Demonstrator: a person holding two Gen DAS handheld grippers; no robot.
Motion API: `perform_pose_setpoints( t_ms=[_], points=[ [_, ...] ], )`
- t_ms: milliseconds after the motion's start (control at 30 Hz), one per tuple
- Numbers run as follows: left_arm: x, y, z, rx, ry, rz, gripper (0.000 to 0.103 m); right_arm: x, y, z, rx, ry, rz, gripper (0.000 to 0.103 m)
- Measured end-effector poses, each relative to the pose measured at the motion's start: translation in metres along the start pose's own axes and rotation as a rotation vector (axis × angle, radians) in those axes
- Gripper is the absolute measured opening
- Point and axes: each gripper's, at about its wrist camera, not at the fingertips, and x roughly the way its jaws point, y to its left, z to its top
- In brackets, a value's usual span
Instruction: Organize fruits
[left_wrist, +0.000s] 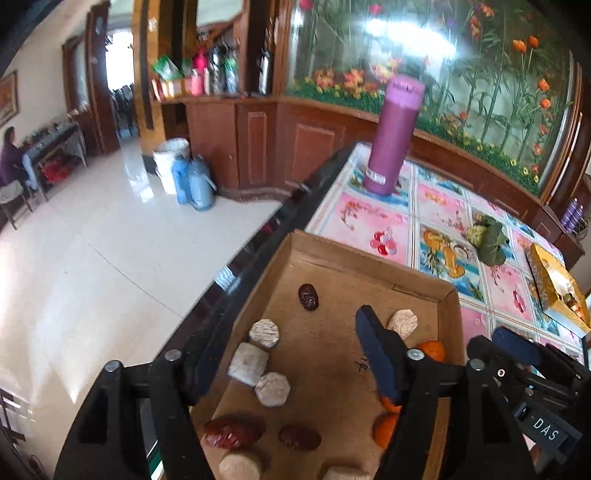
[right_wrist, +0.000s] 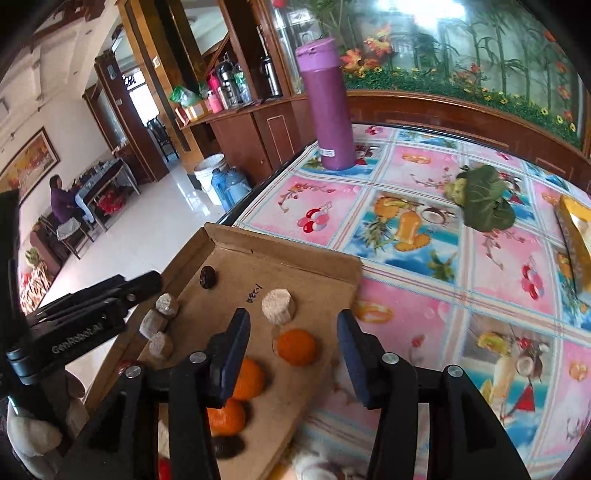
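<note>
Floral tablecloth (right_wrist: 424, 295), cardboard tray (right_wrist: 314, 266), oranges (right_wrist: 296, 347)

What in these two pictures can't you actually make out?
- Gold box, left wrist view: contents too small, and its near end hidden by the right gripper.
- Lowest orange, right wrist view: part hidden by the gripper's own finger.
- Handwriting on the cardboard tray, right wrist view: too small to read.
- Pale blocks, left wrist view: cut off by the bottom edge.

Fruit-print tablecloth (right_wrist: 424, 280) under cardboard tray (right_wrist: 295, 258), purple bottle (right_wrist: 328, 110), leafy vegetable (right_wrist: 480, 199), yellow box (right_wrist: 576, 236).
</note>
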Motion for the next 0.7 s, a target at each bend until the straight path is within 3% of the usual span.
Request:
perform_pose_setpoints(
  t_ms=[233,467,533,700],
  points=[
    [-0.081,-0.019,-0.051,-0.037,-0.250,0.180,0.096,-0.046,-0.012,-0.044,0.033,-0.051,-0.058,0.061],
    [-0.134,-0.036,-0.103,-0.064,-0.415,0.343,0.102,-0.088,-0.030,-0.094,0.102,-0.109,-0.114,0.065],
    [-0.144,-0.038,-0.113,-0.066,-0.428,0.350,0.102,-0.098,-0.034,-0.106,0.121,-0.123,-0.115,0.067],
    [-0.152,-0.043,-0.124,-0.059,-0.353,0.203,0.103,-0.110,-0.036,-0.129,0.139,-0.131,-0.115,0.068]
  ],
)
